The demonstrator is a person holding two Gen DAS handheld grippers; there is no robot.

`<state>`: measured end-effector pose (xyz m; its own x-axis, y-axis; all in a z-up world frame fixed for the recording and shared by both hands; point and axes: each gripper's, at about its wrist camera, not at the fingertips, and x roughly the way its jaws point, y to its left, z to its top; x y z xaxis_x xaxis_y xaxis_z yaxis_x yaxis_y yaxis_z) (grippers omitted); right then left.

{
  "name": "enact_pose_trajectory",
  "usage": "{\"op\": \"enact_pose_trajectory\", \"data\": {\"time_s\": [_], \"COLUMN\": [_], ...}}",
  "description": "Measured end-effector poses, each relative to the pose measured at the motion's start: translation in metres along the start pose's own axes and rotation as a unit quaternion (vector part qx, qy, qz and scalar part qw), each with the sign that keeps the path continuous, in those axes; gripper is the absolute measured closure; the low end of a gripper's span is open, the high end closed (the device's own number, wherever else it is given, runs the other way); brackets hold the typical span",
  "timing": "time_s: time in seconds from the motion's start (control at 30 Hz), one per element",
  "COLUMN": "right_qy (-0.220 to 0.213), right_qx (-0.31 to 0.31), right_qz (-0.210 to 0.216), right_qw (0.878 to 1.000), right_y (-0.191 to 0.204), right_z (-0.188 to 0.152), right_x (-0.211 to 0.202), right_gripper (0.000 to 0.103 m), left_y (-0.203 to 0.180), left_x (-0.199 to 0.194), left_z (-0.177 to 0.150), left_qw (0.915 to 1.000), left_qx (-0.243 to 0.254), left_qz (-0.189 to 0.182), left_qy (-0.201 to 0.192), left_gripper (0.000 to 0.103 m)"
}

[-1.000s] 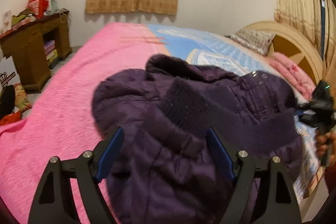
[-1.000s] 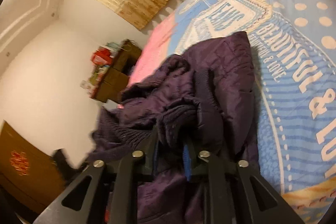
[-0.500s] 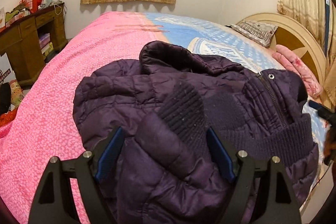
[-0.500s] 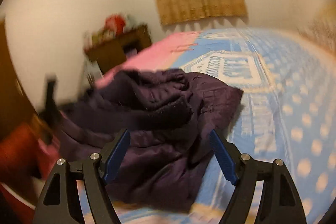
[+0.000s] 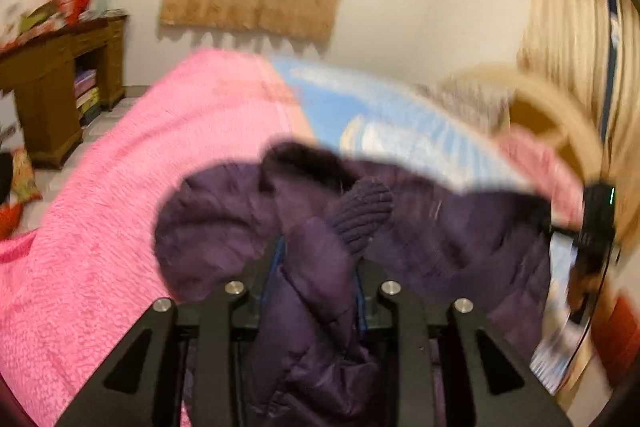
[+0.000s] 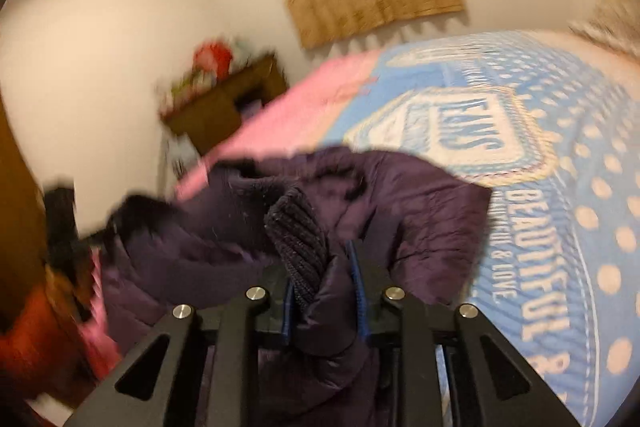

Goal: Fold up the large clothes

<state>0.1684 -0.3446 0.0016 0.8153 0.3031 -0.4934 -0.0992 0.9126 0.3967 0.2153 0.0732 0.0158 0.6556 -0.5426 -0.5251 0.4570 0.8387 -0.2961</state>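
- The purple padded jacket [image 5: 440,227] lies bunched on the near part of the bed, across the seam where the pink blanket [image 5: 120,207] meets the blue printed cover [image 6: 560,227]; nothing of it is laid flat yet.
- Each sleeve end is in a grip. The left gripper [image 5: 318,279] has just been closing, and its jaws now stand narrow, pinching the padded sleeve just below its ribbed cuff [image 5: 362,211], which pokes out beyond the blue pads.
- The right gripper [image 6: 322,291] has likewise just been closing; its jaws are nearly together on the other sleeve, with that ribbed cuff [image 6: 298,239] standing up between them.
- The step in hand looks like the pick-up: both sleeves seized so the garment can be raised and spread.
- The next move probably calls for lifting both hands together, drawing them apart so the body hangs open, then laying it flat on the bed before any fold.
- The padding is slippery and bulky, so the grips could creep toward the cuffs under the weight.
- Both views are blurred.
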Motion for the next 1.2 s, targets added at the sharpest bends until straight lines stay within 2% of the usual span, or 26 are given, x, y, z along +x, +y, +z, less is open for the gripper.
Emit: {"op": "enact_pose_trajectory", "data": {"time_s": [0.1,0.13,0.17,0.27,0.33,0.4,0.47,0.53,0.63,0.7,0.77,0.8,0.83,0.9,0.93,1.0,1.1,1.2], "right_qy": [-0.016,-0.016,-0.012,0.007,0.004,-0.018,-0.034,-0.025,0.007,0.029,0.053,0.058,0.067,0.089,0.082,0.070,0.027,-0.017], "right_qx": [0.081,0.117,0.131,0.144,0.158,0.163,0.139,0.096,0.010,-0.021,-0.062,-0.075,-0.088,-0.120,-0.135,-0.140,-0.127,-0.135], "right_qz": [0.000,0.001,-0.005,-0.024,-0.018,-0.001,-0.004,-0.011,-0.022,-0.013,-0.023,-0.027,-0.041,-0.077,-0.088,-0.103,-0.086,-0.079], "right_qw": [0.997,0.993,0.991,0.989,0.987,0.986,0.990,0.995,1.000,0.999,0.996,0.995,0.993,0.986,0.983,0.982,0.988,0.987], "right_y": [-0.020,-0.031,-0.036,-0.045,-0.048,-0.051,-0.049,-0.042,-0.025,-0.016,-0.004,-0.002,0.002,0.012,0.017,0.021,0.029,0.048], "right_z": [0.012,0.012,0.012,0.011,0.009,0.007,0.009,0.011,0.010,0.008,0.006,0.005,0.003,0.001,0.001,0.005,0.015,0.031], "right_x": [-0.001,0.007,0.018,0.040,0.037,0.023,0.007,0.000,0.008,0.021,0.044,0.053,0.063,0.079,0.077,0.066,0.031,0.006], "right_gripper": [0.080,0.079,0.078,0.068,0.042,0.028,0.025,0.025,0.025,0.025,0.025,0.026,0.041,0.053,0.065,0.079,0.080,0.081], "left_y": [0.030,0.033,0.032,0.027,0.030,0.037,0.043,0.043,0.033,0.023,0.015,0.010,0.007,0.005,0.006,0.008,0.004,0.000], "left_x": [0.001,0.014,0.028,0.074,0.088,0.086,0.078,0.069,0.055,0.056,0.070,0.078,0.086,0.090,0.087,0.070,0.045,0.026], "left_z": [0.020,0.023,0.023,0.011,0.003,0.002,0.002,0.002,0.003,0.004,0.005,0.005,0.004,0.001,0.003,0.005,0.010,0.029], "left_qw": [0.9951,0.9936,0.9934,0.9913,0.9893,0.9904,0.9918,0.9939,0.9986,0.9996,0.9980,0.9958,0.9927,0.9900,0.9912,0.9954,0.9982,0.9997], "left_qx": [-0.095,-0.112,-0.114,-0.080,-0.073,-0.089,-0.100,-0.095,-0.043,-0.001,0.030,0.048,0.061,0.067,0.060,0.042,0.028,0.004], "left_qz": [-0.016,-0.004,0.014,0.093,0.109,0.089,0.062,0.041,0.022,0.016,0.034,0.055,0.078,0.096,0.089,0.060,0.043,0.024], "left_qy": [-0.021,-0.014,-0.001,0.049,0.063,0.058,0.050,0.039,0.022,0.025,0.044,0.056,0.068,0.078,0.078,0.063,0.032,-0.004], "left_gripper": [0.072,0.072,0.072,0.069,0.063,0.056,0.047,0.039,0.031,0.018,0.013,0.017,0.024,0.059,0.065,0.069,0.070,0.070]}}
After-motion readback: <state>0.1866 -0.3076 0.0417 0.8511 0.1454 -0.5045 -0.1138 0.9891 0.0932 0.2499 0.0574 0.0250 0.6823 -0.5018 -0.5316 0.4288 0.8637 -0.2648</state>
